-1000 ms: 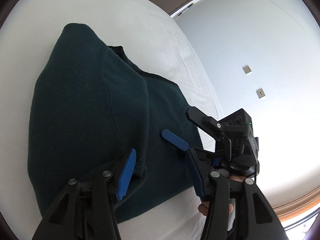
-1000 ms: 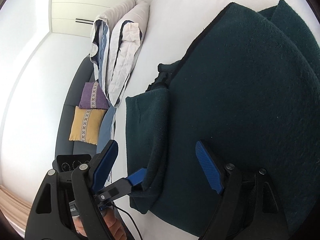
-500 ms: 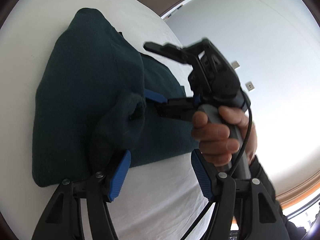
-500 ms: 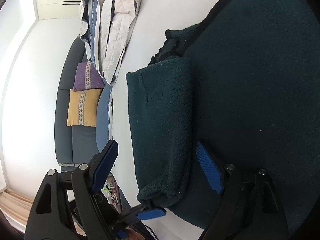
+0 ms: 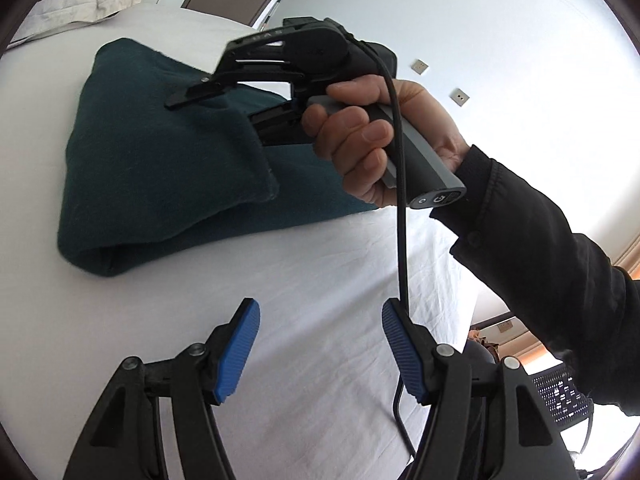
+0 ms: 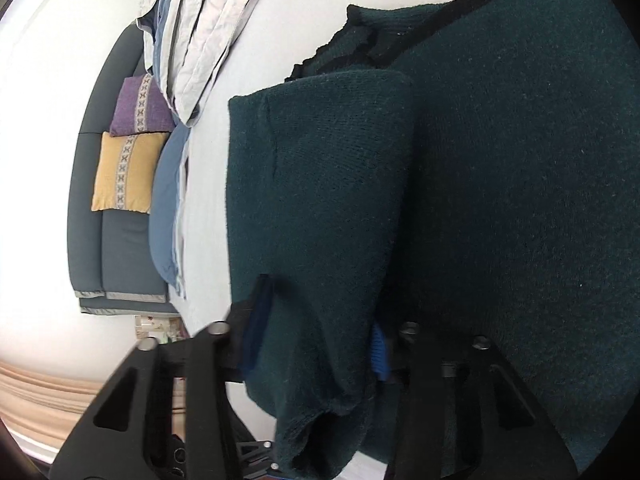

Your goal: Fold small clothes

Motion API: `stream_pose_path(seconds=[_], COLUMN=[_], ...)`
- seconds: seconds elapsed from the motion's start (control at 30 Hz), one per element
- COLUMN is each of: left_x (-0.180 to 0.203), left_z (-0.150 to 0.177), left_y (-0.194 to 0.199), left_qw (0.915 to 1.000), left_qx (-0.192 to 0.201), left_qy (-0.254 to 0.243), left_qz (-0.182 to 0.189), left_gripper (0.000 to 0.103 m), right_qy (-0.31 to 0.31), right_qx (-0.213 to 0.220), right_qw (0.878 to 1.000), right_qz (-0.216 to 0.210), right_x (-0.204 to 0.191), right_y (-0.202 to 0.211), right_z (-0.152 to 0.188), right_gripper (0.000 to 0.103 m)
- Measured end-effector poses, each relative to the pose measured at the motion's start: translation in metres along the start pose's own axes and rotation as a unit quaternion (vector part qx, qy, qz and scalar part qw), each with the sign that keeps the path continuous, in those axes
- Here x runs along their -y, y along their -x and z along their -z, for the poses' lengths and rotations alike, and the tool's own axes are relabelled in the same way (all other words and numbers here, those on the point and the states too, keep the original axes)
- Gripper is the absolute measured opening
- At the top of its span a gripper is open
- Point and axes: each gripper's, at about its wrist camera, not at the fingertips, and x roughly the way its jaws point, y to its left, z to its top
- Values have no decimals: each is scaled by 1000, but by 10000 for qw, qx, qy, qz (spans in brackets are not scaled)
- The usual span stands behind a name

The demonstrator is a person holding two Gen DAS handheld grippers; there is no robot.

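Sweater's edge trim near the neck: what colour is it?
Black, against the dark teal-green knit of the sweater; the trim shows best in the right wrist view.

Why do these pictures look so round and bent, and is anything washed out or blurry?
Both views come through a fisheye lens, so the edges curve and the corners go dark. In the left wrist view the wall is glaring white, while the sweater stays sharp. In the right wrist view the left side is blown out beside the sofa, and the near left pad of the hand-held gripper is smeared with blur.

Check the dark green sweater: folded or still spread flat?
Partly folded. The sweater lies doubled on the bed sheet, a rounded fold at its near edge; the right gripper is closing on a folded-over flap.
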Motion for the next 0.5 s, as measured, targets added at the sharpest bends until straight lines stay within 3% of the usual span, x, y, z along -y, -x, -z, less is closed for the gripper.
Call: stream_pose_path(seconds=[0.07,0.23,0.5], left_x=[-9,-17,-27], left_z=[1,-17,-51], left_y=[10,33,55], left_qw=[9998,9984,9963], left_qx=[83,424,782], left_qy=[189,354,134], left_qz=[-58,-140,-323], left_gripper=[66,66,70], right_qy=[105,459,705], right_qx=[15,125,414], right_qw=[9998,9971,9917], right_qz=[160,602,988], right_x=[0,-14,-11], right_y=[-1,11,67], right_z=[2,1,-8], right_gripper=[14,11,11])
